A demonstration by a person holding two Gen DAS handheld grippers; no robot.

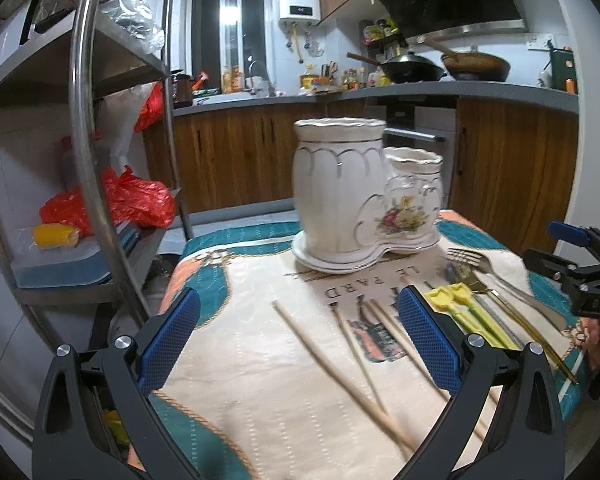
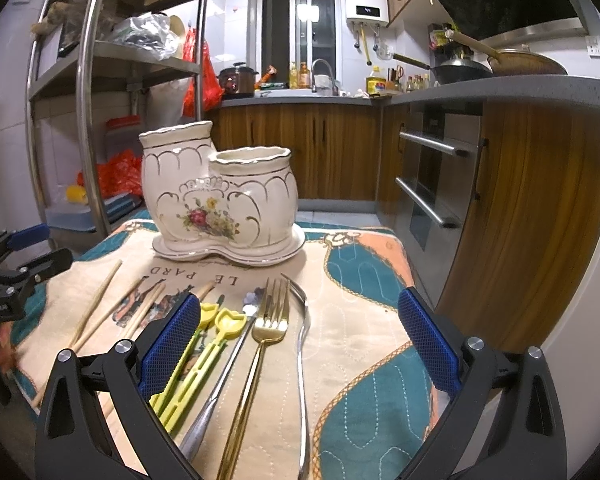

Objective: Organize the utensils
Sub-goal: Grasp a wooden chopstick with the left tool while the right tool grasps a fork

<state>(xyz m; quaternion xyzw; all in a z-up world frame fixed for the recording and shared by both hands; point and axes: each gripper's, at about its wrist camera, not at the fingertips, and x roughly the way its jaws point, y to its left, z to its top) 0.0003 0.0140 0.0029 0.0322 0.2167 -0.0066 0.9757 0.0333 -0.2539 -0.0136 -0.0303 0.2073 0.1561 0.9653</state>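
A white ceramic two-cup utensil holder (image 1: pixel 356 196) (image 2: pixel 220 196) with a flower print stands at the far end of the cloth-covered table (image 1: pixel 260 380). Wooden chopsticks (image 1: pixel 332 364) (image 2: pixel 100 304) lie in front of it. To their right lie two yellow plastic sticks (image 1: pixel 472 312) (image 2: pixel 208 344), a gold fork (image 2: pixel 260 344), a silver fork (image 1: pixel 496 276) (image 2: pixel 302 344) and a small spoon (image 2: pixel 236 344). My left gripper (image 1: pixel 298 344) is open above the chopsticks. My right gripper (image 2: pixel 300 344) is open above the forks.
A steel shelf rack (image 1: pixel 84 140) (image 2: pixel 88 92) with red bags and boxes stands left of the table. Wooden kitchen cabinets and an oven (image 2: pixel 432 176) stand behind and to the right. The table's right edge drops off near the cabinet.
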